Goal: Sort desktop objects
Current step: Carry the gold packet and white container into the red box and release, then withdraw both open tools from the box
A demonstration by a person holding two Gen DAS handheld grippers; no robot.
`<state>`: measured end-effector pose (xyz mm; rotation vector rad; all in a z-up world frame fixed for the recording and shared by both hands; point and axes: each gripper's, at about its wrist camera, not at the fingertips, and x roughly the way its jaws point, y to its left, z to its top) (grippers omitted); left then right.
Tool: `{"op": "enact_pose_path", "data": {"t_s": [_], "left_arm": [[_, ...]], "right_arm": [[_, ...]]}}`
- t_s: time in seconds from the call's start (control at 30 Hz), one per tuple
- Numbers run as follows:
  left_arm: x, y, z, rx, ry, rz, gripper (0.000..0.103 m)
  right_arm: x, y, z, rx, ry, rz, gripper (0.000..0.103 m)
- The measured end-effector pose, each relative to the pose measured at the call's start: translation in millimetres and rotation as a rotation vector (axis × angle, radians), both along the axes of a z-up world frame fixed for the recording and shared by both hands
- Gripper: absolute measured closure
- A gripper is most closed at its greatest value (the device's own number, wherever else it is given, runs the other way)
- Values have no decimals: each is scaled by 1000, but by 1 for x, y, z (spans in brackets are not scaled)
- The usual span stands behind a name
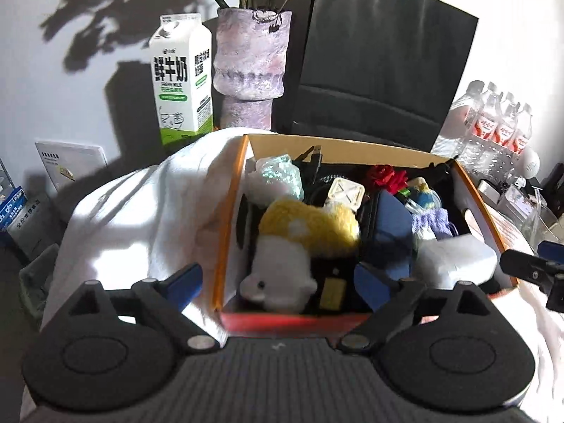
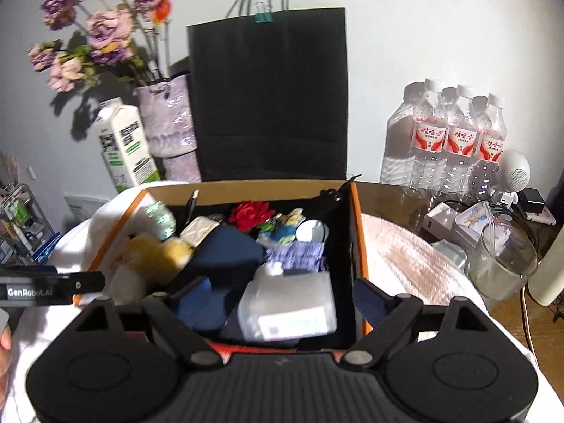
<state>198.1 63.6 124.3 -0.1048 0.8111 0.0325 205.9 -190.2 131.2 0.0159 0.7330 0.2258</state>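
Note:
An orange-rimmed cardboard box (image 1: 229, 211) (image 2: 357, 232) sits on a white cloth (image 1: 141, 218) and holds several items. In it are a yellow and white plush toy (image 1: 310, 225), a white translucent container (image 1: 454, 257) (image 2: 289, 303), a red rose (image 1: 386, 176) (image 2: 252, 213), a dark blue pouch (image 2: 225, 246) and a purple knit pouch (image 2: 296, 253). My left gripper (image 1: 278, 282) hangs open over the box's near left part, above the plush and clear of it. Over the near right part my right gripper (image 2: 283, 298) is open above the container, its pads apart from it.
Behind the box stand a milk carton (image 1: 181, 77), a purple vase (image 1: 248, 60) with dried flowers and a black paper bag (image 1: 380, 60). At the right are several water bottles (image 2: 458, 141), a glass (image 2: 500, 264), chargers and a pink towel (image 2: 405, 257).

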Motion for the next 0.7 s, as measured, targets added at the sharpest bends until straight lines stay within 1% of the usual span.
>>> {"op": "enact_pose_path", "data": {"t_s": [0.07, 0.17, 0.23, 0.3, 0.37, 0.4, 0.47, 0.57, 0.63, 0.67, 0.7], "left_arm": [[-17, -1, 2, 8, -15, 0, 3], [-49, -8, 6, 57, -49, -21, 3], [-77, -12, 11, 95, -108, -49, 0], [-107, -14, 14, 121, -168, -69, 0], [-140, -16, 13, 109, -233, -81, 0], [-157, -17, 9, 107, -253, -83, 0], [-186, -21, 1, 103, -264, -101, 0], [-230, -26, -12, 67, -288, -107, 0], [-261, -27, -21, 40, -307, -105, 0], [-277, -25, -26, 24, -330, -113, 0], [-292, -24, -31, 17, -341, -98, 0]], "right_arm": [[-16, 3, -1, 2, -8, 19, 16], [-43, 7, -4, 8, -18, 50, 16], [-63, 9, -5, 6, -22, 77, 16], [-86, 8, -3, 6, -34, 106, 15], [-111, 5, -2, 19, -52, 130, 14], [-125, 2, -2, 27, -66, 135, 11], [-154, -5, -4, 48, -107, 132, 5], [-196, -14, -15, 60, -153, 100, 5], [-224, -19, -24, 52, -172, 68, 5], [-238, -21, -29, 48, -178, 55, 5], [-253, -24, -34, 37, -186, 43, 5]]}}
